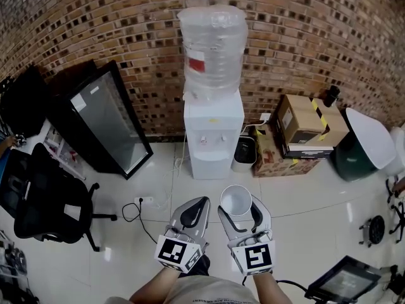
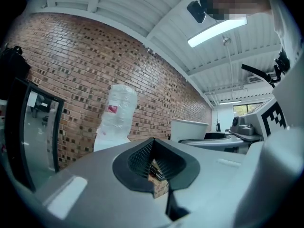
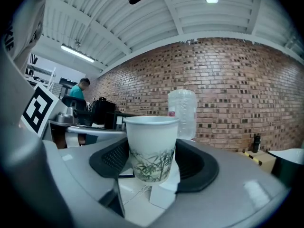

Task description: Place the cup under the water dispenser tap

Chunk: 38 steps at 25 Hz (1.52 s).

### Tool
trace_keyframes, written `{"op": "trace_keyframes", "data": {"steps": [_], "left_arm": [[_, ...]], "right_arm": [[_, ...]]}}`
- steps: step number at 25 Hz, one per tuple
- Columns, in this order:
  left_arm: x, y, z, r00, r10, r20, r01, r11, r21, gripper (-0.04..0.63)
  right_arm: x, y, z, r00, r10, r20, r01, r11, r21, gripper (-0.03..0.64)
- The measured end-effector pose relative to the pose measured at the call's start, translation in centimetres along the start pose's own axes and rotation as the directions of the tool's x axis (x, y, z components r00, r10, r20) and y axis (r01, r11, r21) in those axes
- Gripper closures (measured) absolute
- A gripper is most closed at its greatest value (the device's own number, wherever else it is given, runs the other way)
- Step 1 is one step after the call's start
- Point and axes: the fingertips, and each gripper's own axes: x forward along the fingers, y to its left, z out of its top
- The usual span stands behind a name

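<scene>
The water dispenser (image 1: pixel 213 132) stands against the brick wall, white, with a clear bottle (image 1: pixel 213 49) on top and its taps (image 1: pixel 212 139) facing me. A white paper cup (image 1: pixel 236 199) printed with green bamboo stands upright between the jaws of my right gripper (image 1: pixel 237 209), which is shut on it. In the right gripper view the cup (image 3: pixel 151 148) fills the middle, with the bottle (image 3: pixel 183 110) behind it. My left gripper (image 1: pixel 195 209) is beside the right one, shut and holding nothing. The left gripper view shows its pads (image 2: pixel 142 158) meeting, with the bottle (image 2: pixel 116 110) ahead and to the left.
A black glass-door cabinet (image 1: pixel 104 122) leans left of the dispenser, with an office chair (image 1: pixel 44 198) nearer. A small bin (image 1: pixel 243 152), cardboard boxes (image 1: pixel 304 128) and a green bin (image 1: pixel 364 144) stand to the right. A cable (image 1: pixel 142 204) lies on the white floor. A person (image 3: pixel 80 89) stands far off.
</scene>
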Motion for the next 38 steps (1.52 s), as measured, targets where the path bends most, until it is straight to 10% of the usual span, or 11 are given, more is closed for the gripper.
{"op": "trace_keyframes", "data": {"steps": [38], "left_arm": [[7.3, 11.4, 0.9, 1.000, 0.007, -0.002, -0.007, 1.000, -0.008, 0.595]], "right_arm": [[14.6, -1.7, 0.7, 1.000, 0.004, 0.011, -0.003, 0.999, -0.045, 0.307]]}}
